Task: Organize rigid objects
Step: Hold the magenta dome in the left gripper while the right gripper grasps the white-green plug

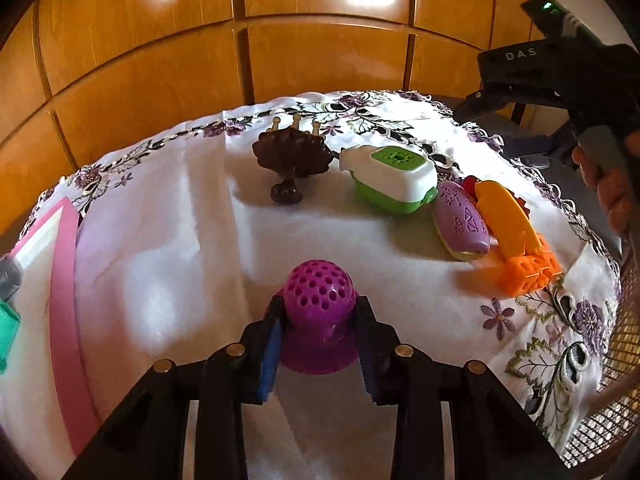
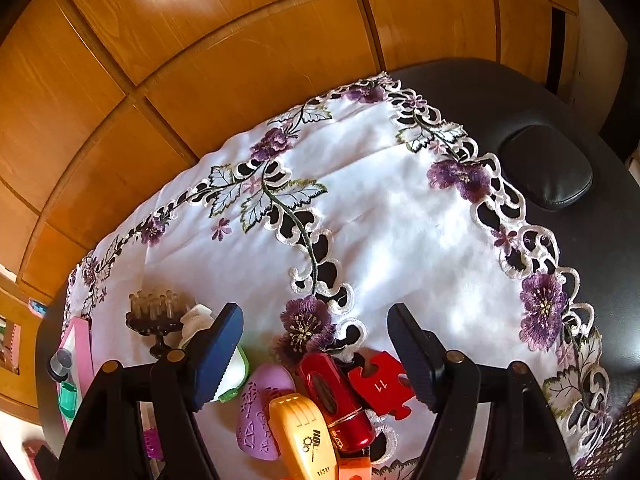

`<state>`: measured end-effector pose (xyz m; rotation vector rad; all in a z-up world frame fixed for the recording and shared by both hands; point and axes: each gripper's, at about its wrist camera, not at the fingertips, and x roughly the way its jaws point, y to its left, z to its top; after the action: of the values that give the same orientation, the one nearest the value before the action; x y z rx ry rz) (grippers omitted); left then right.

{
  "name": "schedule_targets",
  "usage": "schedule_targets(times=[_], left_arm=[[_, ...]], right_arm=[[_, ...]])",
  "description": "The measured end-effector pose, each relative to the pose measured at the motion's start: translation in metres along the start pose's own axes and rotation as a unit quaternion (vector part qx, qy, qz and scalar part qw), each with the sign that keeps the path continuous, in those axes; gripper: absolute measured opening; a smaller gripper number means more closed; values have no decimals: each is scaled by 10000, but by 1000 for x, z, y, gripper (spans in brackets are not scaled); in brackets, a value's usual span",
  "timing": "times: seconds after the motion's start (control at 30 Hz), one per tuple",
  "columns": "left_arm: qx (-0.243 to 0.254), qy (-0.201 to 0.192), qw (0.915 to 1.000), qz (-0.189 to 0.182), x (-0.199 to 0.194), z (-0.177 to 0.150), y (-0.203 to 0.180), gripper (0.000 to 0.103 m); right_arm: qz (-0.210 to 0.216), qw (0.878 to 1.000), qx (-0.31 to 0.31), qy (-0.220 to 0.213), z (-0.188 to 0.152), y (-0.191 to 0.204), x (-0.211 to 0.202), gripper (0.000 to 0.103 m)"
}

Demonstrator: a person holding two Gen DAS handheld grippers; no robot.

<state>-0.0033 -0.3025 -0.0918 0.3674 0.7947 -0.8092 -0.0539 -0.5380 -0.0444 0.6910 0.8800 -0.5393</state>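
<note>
Left gripper (image 1: 320,320) clamped on one purple perforated dome (image 1: 319,312); right gripper (image 2: 316,356) gaping over one red puzzle piece (image 2: 380,386), one orange toy (image 2: 304,436).

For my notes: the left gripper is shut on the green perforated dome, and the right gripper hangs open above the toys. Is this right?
The colour is wrong. The left gripper is shut on a purple perforated dome, as the left wrist view shows. The right gripper does hang open above the toys.

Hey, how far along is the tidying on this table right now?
Possibly done: a green item sits on the pink tray. In hand: the left hand-held gripper is shut on the purple dome. Left: the brown stand, green-white box, lilac case and orange toy; the right hand-held gripper is open, empty.
</note>
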Motion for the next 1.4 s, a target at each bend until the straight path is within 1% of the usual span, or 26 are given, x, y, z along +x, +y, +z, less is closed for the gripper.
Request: schedule_targets(times=[0.3,0.57,0.77,0.83,0.93,1.03,1.1,1.13,1.17,1.23,1.33,1.4], left_arm=[[120,-233,9996,73,-2,-7,-3,35],[90,-270,9996,25,-2,-7,-2,35],[52,-285,9996,-20,-1,-7,-1,35],[37,-291,9996,-43,-2,-7,0,35],[-1,-294,9995,-84,-1,-7,1,34],[-33,-296,9995,-122,-1,-6,2,35],[-53,-298,9994,-145,-1,-6,3,35],[-62,-299,9994,-152,-1,-6,3,35],[-71,-300,9994,-164,-1,-6,4,35],[-84,-299,9994,-177,-2,-7,4,35],[-83,-302,9994,-173,-2,-7,4,35],[-89,-304,9993,-176,-3,-7,4,35]], right_arm=[[68,9983,-516,250,-7,21,10,76],[16,9907,-1306,379,-20,49,16,76],[251,9800,-1909,496,-31,75,20,76],[174,9758,-2128,474,-33,85,21,76],[40,9670,-2489,549,-32,103,31,76],[-171,9583,-2747,764,-30,117,51,77],[-217,9555,-2788,936,-32,119,66,77],[-176,9552,-2764,1041,-34,118,73,62],[-159,9556,-2732,1093,-36,116,77,52],[-122,9584,-2690,947,-40,112,80,52],[-59,9583,-2691,959,-42,110,82,53],[45,9603,-2614,970,-42,106,83,53]])
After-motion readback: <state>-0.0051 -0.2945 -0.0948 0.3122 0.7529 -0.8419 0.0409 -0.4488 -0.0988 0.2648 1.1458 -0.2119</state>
